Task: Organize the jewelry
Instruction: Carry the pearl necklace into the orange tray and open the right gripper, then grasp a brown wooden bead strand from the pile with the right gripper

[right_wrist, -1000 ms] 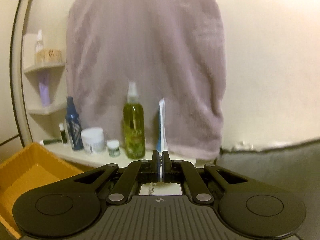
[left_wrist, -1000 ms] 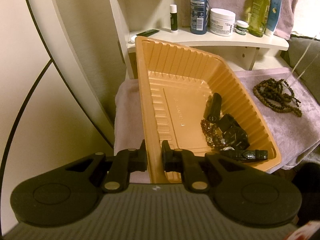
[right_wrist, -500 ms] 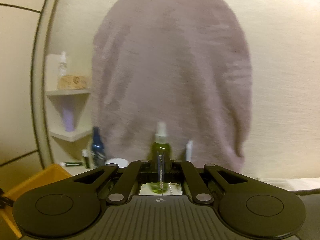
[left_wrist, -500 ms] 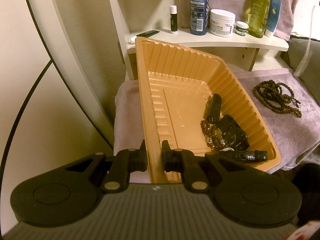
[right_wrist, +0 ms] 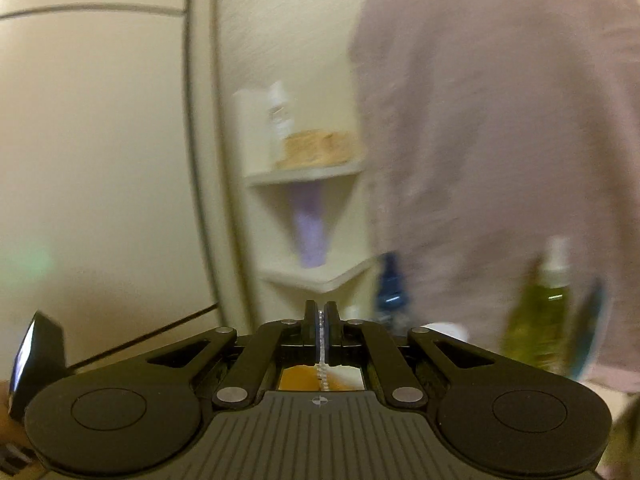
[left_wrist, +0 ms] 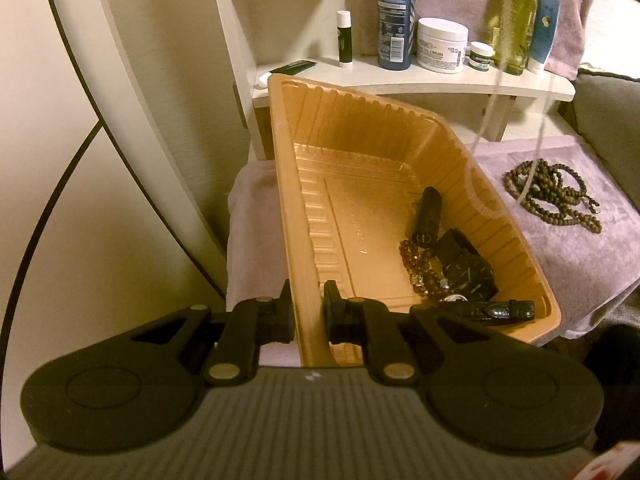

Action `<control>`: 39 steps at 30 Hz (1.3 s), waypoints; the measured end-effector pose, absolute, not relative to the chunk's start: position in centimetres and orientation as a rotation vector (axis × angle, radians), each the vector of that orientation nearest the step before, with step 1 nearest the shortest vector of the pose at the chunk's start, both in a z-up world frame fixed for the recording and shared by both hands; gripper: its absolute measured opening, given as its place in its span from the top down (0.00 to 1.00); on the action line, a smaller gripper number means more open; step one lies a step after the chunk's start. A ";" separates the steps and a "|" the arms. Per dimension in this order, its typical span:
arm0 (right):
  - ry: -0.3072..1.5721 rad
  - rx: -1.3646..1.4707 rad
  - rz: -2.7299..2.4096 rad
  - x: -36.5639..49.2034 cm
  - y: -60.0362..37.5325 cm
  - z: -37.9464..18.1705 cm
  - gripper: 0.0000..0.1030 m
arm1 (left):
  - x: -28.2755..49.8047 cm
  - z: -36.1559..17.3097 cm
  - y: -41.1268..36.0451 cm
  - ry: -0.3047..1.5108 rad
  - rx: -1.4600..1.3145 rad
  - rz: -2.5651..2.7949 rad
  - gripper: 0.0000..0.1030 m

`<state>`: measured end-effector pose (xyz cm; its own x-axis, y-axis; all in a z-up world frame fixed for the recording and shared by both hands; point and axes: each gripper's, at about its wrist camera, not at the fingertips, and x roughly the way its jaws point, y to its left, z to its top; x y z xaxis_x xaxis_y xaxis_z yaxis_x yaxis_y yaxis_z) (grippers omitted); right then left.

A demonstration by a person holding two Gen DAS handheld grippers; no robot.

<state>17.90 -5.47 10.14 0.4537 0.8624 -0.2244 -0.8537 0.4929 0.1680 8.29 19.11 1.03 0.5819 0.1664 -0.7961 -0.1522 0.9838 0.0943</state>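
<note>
My left gripper is shut on the left rim of the orange tray, which is tilted. At the tray's lower right lie a black watch, a dark bead bracelet, a black cylinder and a black strap. A brown bead necklace rests on the mauve towel to the right. My right gripper is shut on a white bead necklace that hangs below its fingers. In the left wrist view that pale necklace dangles, blurred, over the tray's right rim.
A white shelf behind the tray carries a blue bottle, a white jar, a green bottle and a lip balm. A mauve towel hangs on the wall. Corner shelves hold a purple tube.
My right gripper has swung left and upward with the white necklace, whose hanging strands now reach the tray's right rim. The left gripper and the tray have stayed put.
</note>
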 end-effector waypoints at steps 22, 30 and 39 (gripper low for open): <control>0.629 0.059 1.144 16.5 -1.2 -2.3 0.54 | 8.2 1.0 19.0 0.929 0.013 0.186 0.88; 0.528 0.067 0.931 16.0 -9.1 -2.3 0.44 | 8.3 0.9 19.2 0.930 0.011 0.187 0.88; 0.595 -0.036 0.708 19.3 -16.8 -6.0 0.44 | 8.2 0.9 19.3 0.926 0.008 0.189 0.88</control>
